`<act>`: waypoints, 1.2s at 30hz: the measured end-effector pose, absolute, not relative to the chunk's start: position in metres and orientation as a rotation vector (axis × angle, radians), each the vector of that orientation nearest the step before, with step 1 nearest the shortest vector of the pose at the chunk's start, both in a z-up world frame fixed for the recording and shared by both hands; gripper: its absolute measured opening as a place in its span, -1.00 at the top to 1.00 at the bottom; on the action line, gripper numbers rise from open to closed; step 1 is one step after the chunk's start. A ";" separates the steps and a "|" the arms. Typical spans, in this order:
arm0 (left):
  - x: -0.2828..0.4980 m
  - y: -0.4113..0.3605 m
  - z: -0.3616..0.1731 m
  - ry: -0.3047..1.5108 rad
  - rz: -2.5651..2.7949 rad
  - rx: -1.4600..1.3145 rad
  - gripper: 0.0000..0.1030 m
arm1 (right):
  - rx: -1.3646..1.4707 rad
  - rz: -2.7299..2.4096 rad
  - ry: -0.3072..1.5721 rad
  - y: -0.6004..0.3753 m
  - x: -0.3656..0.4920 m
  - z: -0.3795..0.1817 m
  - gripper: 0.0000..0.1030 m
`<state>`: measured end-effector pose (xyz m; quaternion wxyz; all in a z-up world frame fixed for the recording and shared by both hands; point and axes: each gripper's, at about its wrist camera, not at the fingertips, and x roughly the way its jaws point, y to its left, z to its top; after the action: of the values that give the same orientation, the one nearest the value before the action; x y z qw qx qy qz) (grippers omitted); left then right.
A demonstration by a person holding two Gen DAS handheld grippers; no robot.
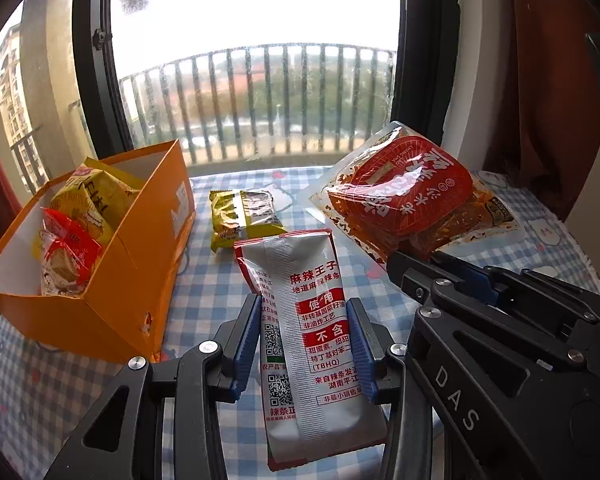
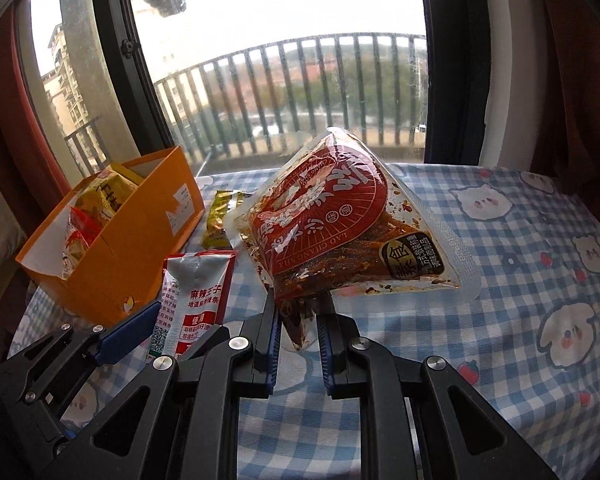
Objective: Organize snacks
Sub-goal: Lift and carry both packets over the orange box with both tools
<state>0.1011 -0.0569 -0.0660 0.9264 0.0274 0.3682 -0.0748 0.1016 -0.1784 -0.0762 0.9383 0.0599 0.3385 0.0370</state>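
- The left gripper (image 1: pixel 305 340) was closed around the silver spicy-strip packet (image 1: pixel 306 332), one blue pad on each long edge. This grip across the narrow width likely kept the packet from folding.
- The silver packet appeared to be raised off the checked tablecloth (image 1: pixel 204 280), seam side up. Its long axis ran straight out from the gripper, and its far red-edged end pointed toward the window (image 1: pixel 256 40).
- The right gripper (image 2: pixel 298 320) was clamped on one bottom corner of the red sauce pouch (image 2: pixel 340 224), where the film was thin and flat. That was probably the only part slim enough to pinch.
- Held by that corner, the red pouch stood lifted above the cloth and fanned up and away. Its printing was upside down in the right wrist view, and its sealed edge stretched out to the right.
- In the left wrist view the same pouch (image 1: pixel 412 196) hung to the right of the silver packet, well apart from the box.
- The orange cardboard box (image 1: pixel 140 248) stood open on the left of the table, its long side running toward the window. Yellow and red snack packets (image 1: pixel 80 232) already stood in it, so it seemed to be the collecting place.
- A green-yellow snack packet (image 1: pixel 242 216) lay flat on the cloth, just beside the box and beyond the silver packet's end. It looked yet to be sorted.
- Both held items seemed bound for the box.
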 end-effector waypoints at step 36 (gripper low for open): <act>0.106 0.042 0.006 0.509 -0.085 -0.027 0.17 | 0.038 0.166 0.461 -0.082 0.114 0.014 0.63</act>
<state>0.1058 0.0425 0.0063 0.9668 -0.0133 0.2517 -0.0419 0.1135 -0.0822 0.0137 0.9700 0.0186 0.2281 0.0823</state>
